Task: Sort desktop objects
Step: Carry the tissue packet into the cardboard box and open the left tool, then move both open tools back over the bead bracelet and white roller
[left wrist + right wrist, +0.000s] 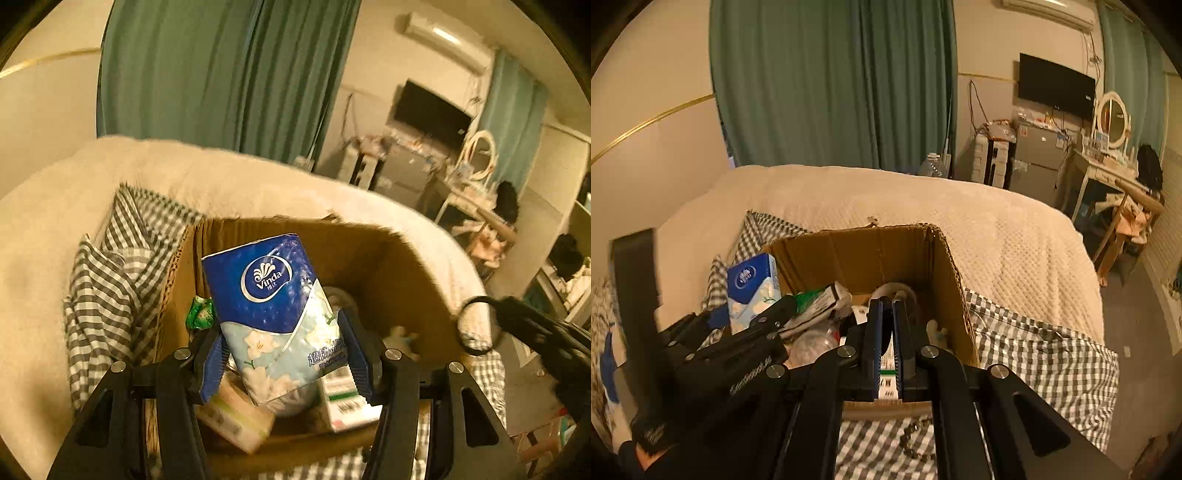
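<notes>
Tissue pack pinched in left gripper above cardboard box.

Clamped at lower half between blue pads, upright and tilted, hanging over small cartons and a green wrapper inside. Right gripper pressed together, empty, poised over box's near edge. Underneath, checked cloth on cream quilt. Farther back, green curtain, wall-mounted TV, dressing table with round mirror.

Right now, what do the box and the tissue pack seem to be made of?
Box: brown corrugated cardboard, matte; a torn top edge shows the fluting. Tissue pack: probably thin plastic film, glossy and crinkled, printed blue with flowers, held by the left gripper.
</notes>
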